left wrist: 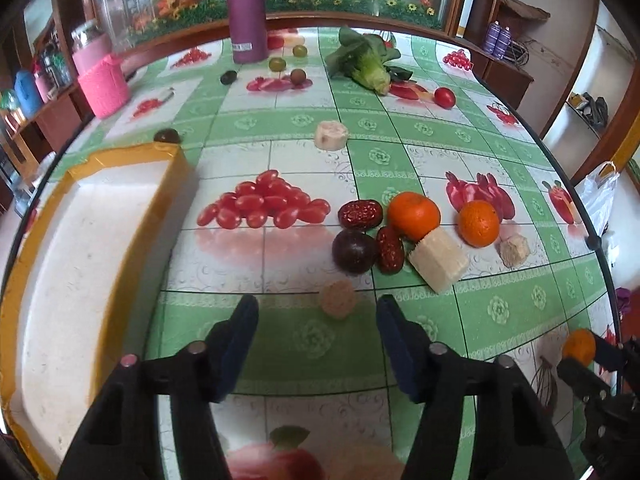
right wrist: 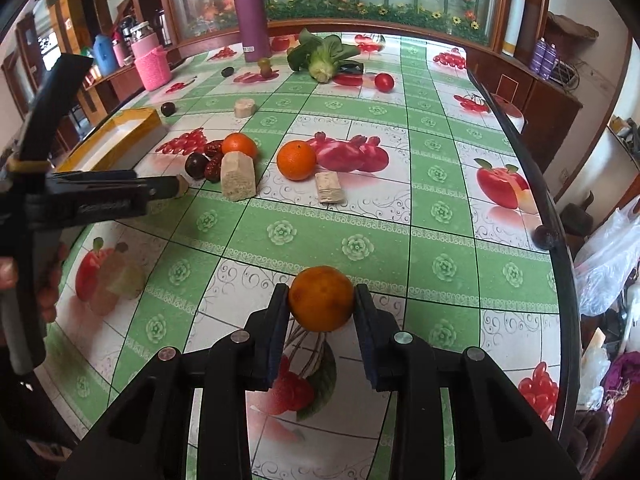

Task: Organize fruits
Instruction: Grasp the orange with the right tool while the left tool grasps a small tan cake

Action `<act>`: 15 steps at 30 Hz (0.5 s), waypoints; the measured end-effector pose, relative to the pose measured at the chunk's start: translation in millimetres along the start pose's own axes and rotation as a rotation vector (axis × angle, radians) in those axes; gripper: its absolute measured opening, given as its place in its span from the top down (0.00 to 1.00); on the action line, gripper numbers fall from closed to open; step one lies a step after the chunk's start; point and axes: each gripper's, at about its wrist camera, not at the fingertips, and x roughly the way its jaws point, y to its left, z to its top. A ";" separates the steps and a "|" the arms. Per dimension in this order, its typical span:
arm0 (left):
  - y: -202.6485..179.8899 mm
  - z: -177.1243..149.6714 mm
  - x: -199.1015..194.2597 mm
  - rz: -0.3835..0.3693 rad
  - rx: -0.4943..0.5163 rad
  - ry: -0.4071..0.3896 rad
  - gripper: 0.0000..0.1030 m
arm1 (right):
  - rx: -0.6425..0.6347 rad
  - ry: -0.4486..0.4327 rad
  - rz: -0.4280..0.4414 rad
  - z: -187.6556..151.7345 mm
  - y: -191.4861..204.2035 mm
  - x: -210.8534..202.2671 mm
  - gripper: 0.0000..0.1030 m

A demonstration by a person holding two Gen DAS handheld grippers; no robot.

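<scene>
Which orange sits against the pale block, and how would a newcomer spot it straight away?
Start at the yellow-rimmed tray, then cross the printed pile of cherry tomatoes to the small fruit cluster. The orange sits at its far edge, touching the cream block beside two wrinkled red dates. The other loose orange lies alone further from the tray.

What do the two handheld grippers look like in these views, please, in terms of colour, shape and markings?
Both the left gripper and the right gripper are black plastic, with angular linkage arms and round silver pivot pins. Their fingers are flat and carry dark blue pads. In the right wrist view, the left one shows raised lettering, too blurred to read, and a yellowish band.
</scene>
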 end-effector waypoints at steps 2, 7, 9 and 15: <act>-0.6 -0.3 2.6 -0.017 -0.008 -0.004 0.46 | 0.003 0.004 0.011 -0.6 -1.9 0.5 0.69; -3.0 -0.3 8.3 -0.051 0.000 -0.002 0.77 | 0.010 0.015 0.025 -1.8 -5.9 4.6 0.69; -0.8 0.0 7.3 -0.065 -0.010 -0.010 0.77 | 0.012 0.017 0.031 -1.7 -6.7 6.0 0.69; -0.1 -4.2 -2.3 -0.061 -0.006 -0.019 0.77 | 0.018 0.011 0.046 -2.7 -6.3 4.0 0.69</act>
